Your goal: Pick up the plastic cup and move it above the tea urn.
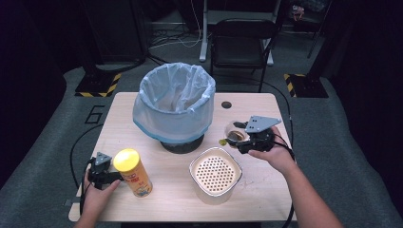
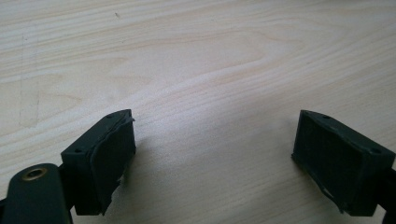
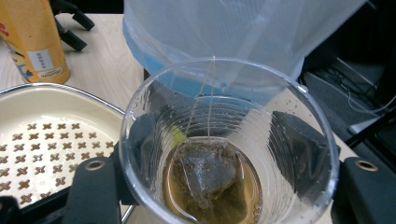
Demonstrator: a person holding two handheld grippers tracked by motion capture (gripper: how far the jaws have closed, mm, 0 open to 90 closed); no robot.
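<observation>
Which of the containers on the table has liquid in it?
The clear plastic cup held in the right claw: brownish tea and a teabag sit at its bottom. The strainer bowl looks dry.

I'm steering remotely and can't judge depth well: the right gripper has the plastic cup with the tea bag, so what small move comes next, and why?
Probably carry the clear cup sideways over the perforated strainer bowl before tipping. The right gripper clamps the cup, which holds brown liquid and a tea bag. The lined bin stands behind, so draining first seems likely.
</observation>
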